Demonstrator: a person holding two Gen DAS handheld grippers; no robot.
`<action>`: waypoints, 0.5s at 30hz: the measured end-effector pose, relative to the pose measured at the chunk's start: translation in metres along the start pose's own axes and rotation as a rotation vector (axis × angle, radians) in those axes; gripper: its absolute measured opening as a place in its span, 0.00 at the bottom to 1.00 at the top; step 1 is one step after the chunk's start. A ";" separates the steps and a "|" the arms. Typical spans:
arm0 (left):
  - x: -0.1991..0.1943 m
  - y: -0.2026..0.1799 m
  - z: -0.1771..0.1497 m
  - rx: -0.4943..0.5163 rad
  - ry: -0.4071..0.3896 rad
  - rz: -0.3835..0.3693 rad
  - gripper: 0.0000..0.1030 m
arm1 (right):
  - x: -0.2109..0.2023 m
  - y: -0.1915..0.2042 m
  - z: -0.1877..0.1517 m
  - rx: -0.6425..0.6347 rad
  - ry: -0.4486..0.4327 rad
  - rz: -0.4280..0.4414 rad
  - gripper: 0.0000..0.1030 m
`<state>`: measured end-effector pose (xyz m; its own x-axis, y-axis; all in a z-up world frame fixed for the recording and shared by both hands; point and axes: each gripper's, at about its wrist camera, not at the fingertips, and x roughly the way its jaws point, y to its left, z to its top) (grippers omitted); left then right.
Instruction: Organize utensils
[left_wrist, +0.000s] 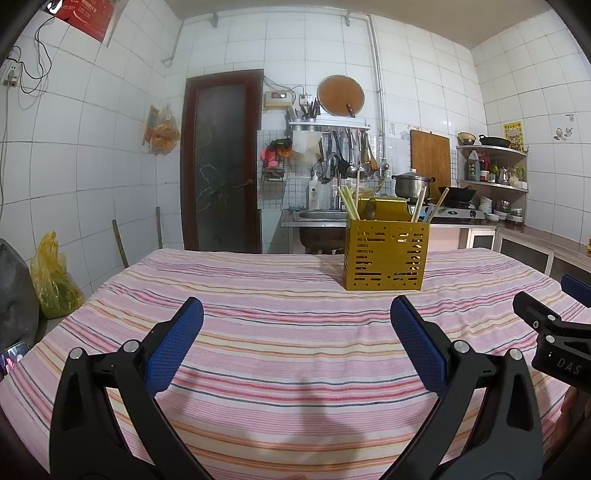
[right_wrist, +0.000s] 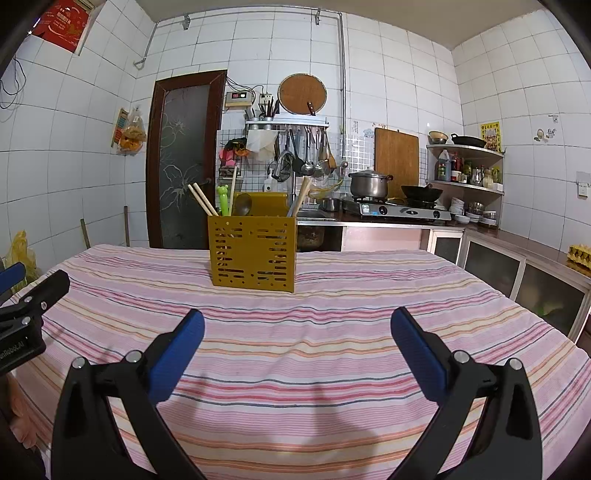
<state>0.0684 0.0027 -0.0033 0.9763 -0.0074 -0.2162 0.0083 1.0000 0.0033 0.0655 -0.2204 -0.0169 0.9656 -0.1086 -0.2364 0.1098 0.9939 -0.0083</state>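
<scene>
A yellow perforated utensil holder (left_wrist: 386, 254) stands upright on the striped tablecloth (left_wrist: 280, 332), also in the right wrist view (right_wrist: 253, 253). Chopsticks (right_wrist: 202, 199), a green-topped utensil (right_wrist: 223, 199), a spoon (right_wrist: 243, 204) and other sticks stand in it. My left gripper (left_wrist: 297, 306) is open and empty, low over the cloth, well short of the holder. My right gripper (right_wrist: 297, 317) is open and empty, likewise short of the holder. Each gripper shows at the edge of the other's view.
The cloth-covered table (right_wrist: 369, 295) fills the foreground. Behind it are a sink (left_wrist: 317, 216), a stove with pots (right_wrist: 399, 210), a corner shelf (right_wrist: 465, 166) and a dark door (left_wrist: 221, 162). A yellow bag (left_wrist: 55, 280) sits left on the floor.
</scene>
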 end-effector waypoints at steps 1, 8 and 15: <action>0.000 0.000 0.000 0.000 -0.001 0.000 0.95 | 0.000 0.000 -0.001 0.000 0.001 -0.001 0.96; 0.000 0.000 0.000 -0.001 0.000 0.000 0.95 | 0.000 0.001 -0.001 -0.012 0.003 -0.006 0.96; 0.000 0.000 0.000 -0.005 0.008 0.004 0.95 | 0.000 0.002 -0.001 -0.012 0.004 -0.007 0.96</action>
<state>0.0682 0.0026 -0.0034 0.9746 -0.0033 -0.2238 0.0032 1.0000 -0.0011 0.0658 -0.2183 -0.0182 0.9638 -0.1151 -0.2406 0.1133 0.9933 -0.0216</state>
